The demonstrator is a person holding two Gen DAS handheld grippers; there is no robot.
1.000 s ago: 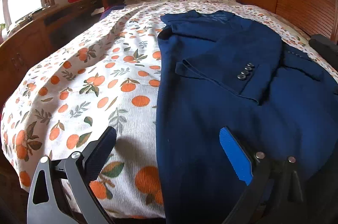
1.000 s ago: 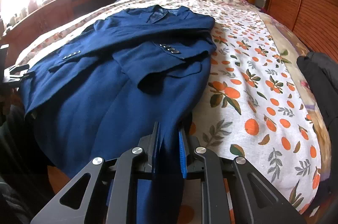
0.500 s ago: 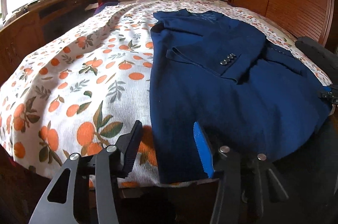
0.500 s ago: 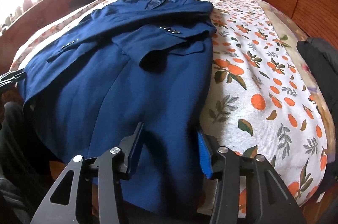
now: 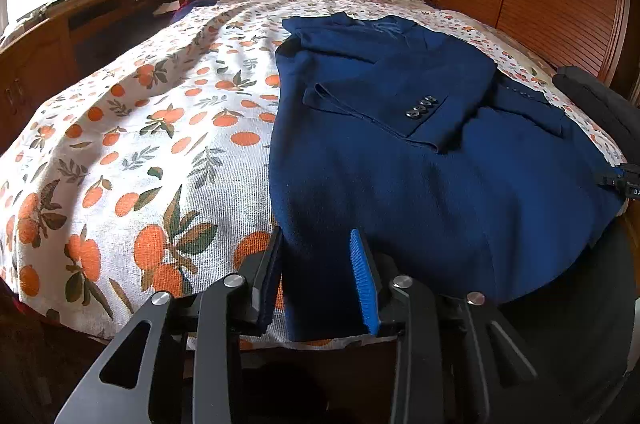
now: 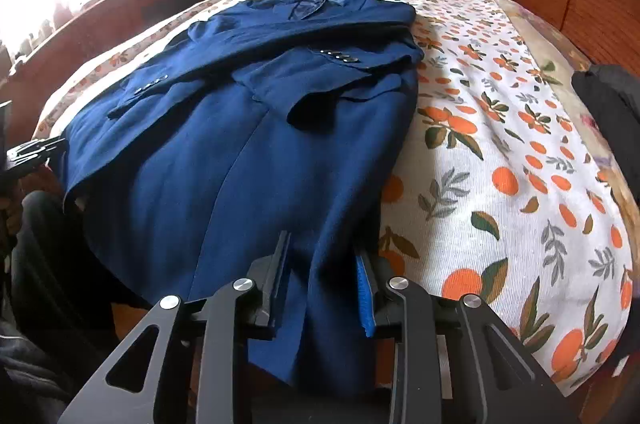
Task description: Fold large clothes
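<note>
Left wrist view: navy coat lengthwise on bed

Left gripper: jaws closing astride the coat hem's left corner, not yet pinching. Coat: flat on bed, collar toward headboard, hem at foot. Right gripper: closing around the opposite hem corner, gap visible.

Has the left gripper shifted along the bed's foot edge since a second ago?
Yes. The left gripper moved rightward along the orange-print bedspread, onto the dark blue coat's corner, with its fingers closing.
</note>
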